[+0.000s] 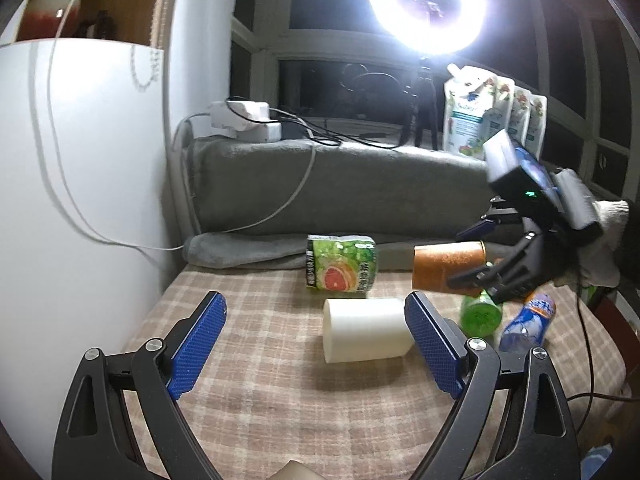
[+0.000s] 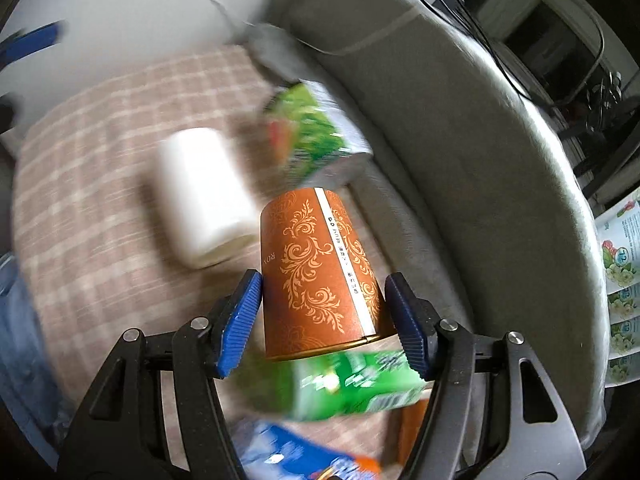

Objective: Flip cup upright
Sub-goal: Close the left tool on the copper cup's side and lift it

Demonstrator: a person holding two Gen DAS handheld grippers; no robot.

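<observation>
Right tool (image 2: pixel 322 312) clamps orange cup (image 2: pixel 320 272), tilted above table; left tool (image 1: pixel 316 344) wide open, empty.

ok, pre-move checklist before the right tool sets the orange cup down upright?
1. Grip: right tool has the orange cup between its pads; firm contact: cannot tell.
2. Cup clear of the checked cloth: ok, it is lifted.
3. Cup upright: not ok, lying sideways in the left wrist view.
4. Landing spot: not ok, green bottle lies right below the cup.
5. White cup: not ok, on its side.
6. Left tool: ok, open, holding nothing.
</observation>
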